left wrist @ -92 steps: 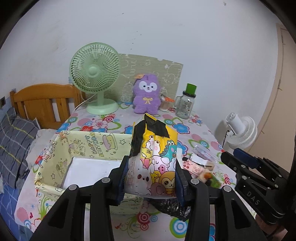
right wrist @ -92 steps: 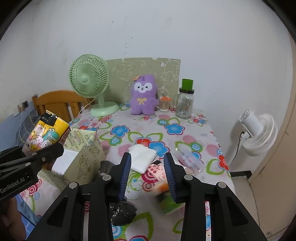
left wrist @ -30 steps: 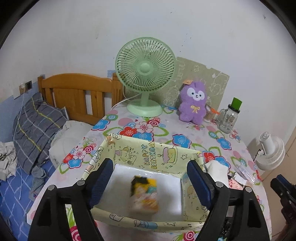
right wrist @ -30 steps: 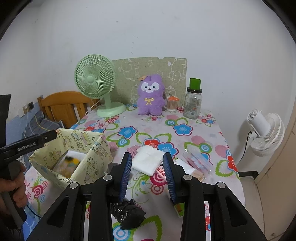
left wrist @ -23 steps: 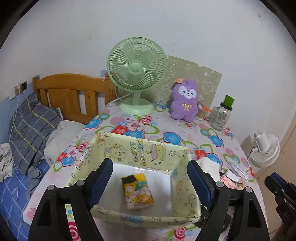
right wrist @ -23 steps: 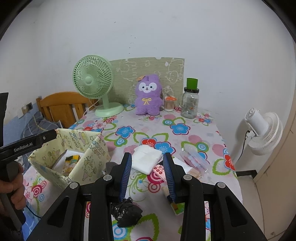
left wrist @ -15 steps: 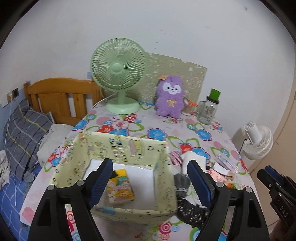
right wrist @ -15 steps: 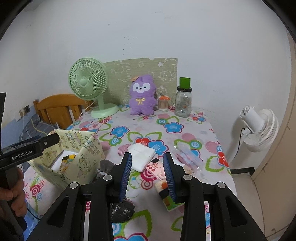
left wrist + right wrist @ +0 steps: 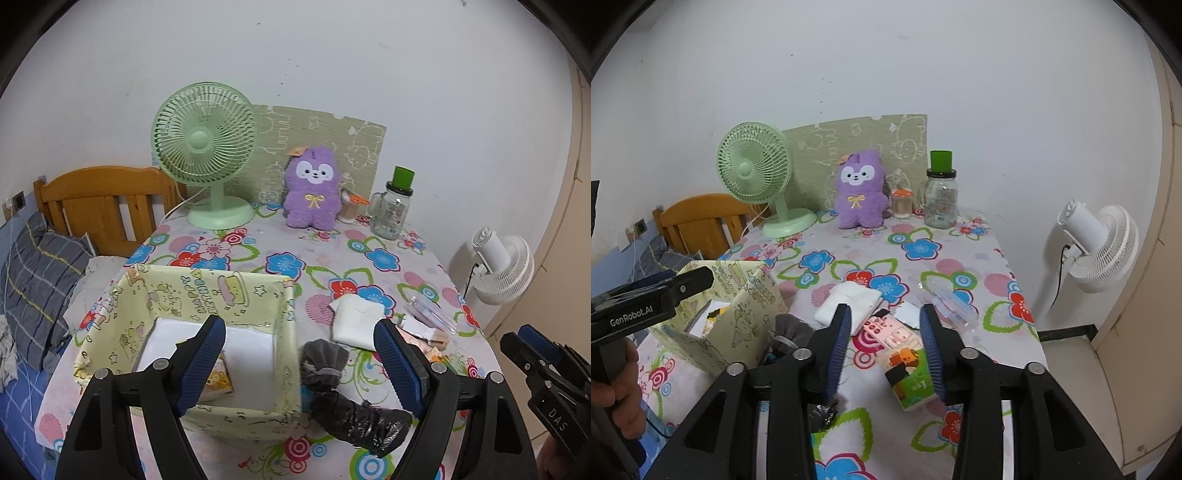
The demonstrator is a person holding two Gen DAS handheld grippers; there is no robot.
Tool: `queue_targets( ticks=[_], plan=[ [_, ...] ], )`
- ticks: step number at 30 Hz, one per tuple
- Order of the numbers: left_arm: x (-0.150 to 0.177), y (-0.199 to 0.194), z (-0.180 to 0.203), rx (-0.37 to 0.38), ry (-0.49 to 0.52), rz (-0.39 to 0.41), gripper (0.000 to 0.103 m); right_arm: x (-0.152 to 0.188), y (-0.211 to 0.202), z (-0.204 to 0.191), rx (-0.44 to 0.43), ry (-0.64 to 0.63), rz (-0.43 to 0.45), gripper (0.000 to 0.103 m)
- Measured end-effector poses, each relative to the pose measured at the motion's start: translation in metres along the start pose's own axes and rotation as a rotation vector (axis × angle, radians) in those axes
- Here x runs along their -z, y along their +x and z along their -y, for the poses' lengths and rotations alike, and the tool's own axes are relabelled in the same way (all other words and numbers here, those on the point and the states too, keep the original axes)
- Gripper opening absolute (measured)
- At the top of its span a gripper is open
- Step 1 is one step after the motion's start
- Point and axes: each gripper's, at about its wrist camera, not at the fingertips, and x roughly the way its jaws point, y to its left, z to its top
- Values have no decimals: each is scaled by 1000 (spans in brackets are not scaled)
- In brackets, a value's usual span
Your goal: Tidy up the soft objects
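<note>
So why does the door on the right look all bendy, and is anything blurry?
Both wrist views use fisheye lenses, so edges curve: the door frame bows in the right wrist view. Both pictures look sharp, with dark corners; the green fan shows clear grille lines in the left wrist view.

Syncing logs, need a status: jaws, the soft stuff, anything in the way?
Left gripper open, empty. Right gripper opening above green pack. Cartoon pack in yellow box; grey pouch and white cloth outside. Nothing blocking.
</note>
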Motion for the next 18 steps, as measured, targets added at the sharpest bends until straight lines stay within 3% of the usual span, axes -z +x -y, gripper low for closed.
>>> queue_targets(
  ticks=[2, 8, 18],
  plan=[
    [1, 0, 5, 3, 9, -2, 84, 1, -1, 5, 8, 12, 5, 61],
    [3, -1, 18, 27, 29, -11, 84, 3, -10, 14, 31, 27, 20, 74],
    [11, -2, 38, 58, 68, -22, 85, 9, -12, 21, 47, 31, 6, 79]
  ],
)
